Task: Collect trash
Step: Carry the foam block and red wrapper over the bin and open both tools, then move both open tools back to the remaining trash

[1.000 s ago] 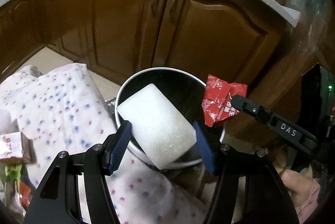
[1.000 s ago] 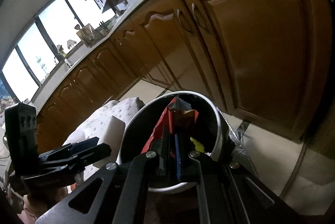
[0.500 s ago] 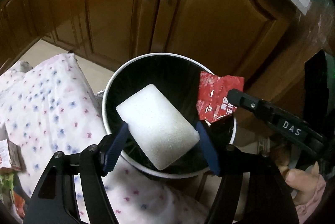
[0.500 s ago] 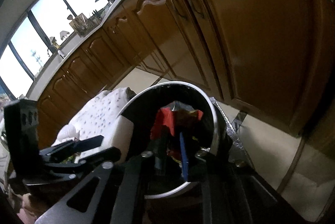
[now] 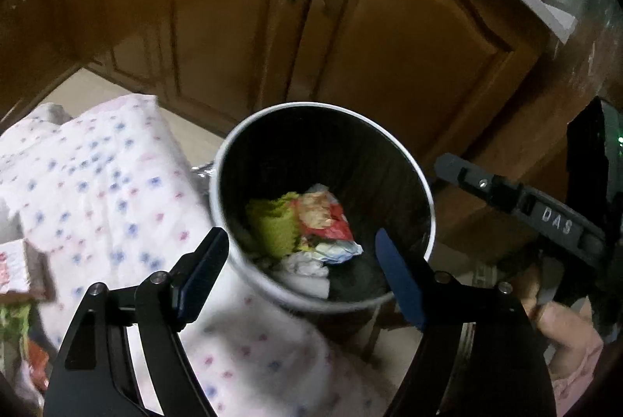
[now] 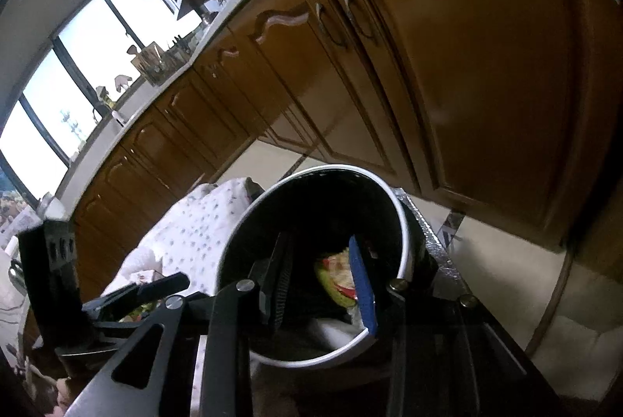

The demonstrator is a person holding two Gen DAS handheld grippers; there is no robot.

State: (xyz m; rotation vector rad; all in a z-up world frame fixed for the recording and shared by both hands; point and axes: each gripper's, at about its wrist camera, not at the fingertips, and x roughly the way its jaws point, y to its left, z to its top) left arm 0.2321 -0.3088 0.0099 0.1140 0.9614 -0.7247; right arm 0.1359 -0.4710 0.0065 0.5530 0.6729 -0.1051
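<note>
Dim indoor light. Windows (image 6: 58,94) blown out white, only bright source. Cabinet doors (image 6: 486,66) show soft sheen. Bin (image 5: 323,206) interior dark, its rim and the spotted cloth (image 5: 97,191) motion-blurred. Strong fisheye bending, black vignette at corners

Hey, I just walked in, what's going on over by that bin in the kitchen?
A person is tidying up trash with two tools. The left hand-held gripper hangs open and empty above the round trash bin, and the right hand-held gripper is open over it too. Inside lie a red wrapper, something yellow-green and white scraps. More litter sits on the dotted cloth beside the bin.
</note>
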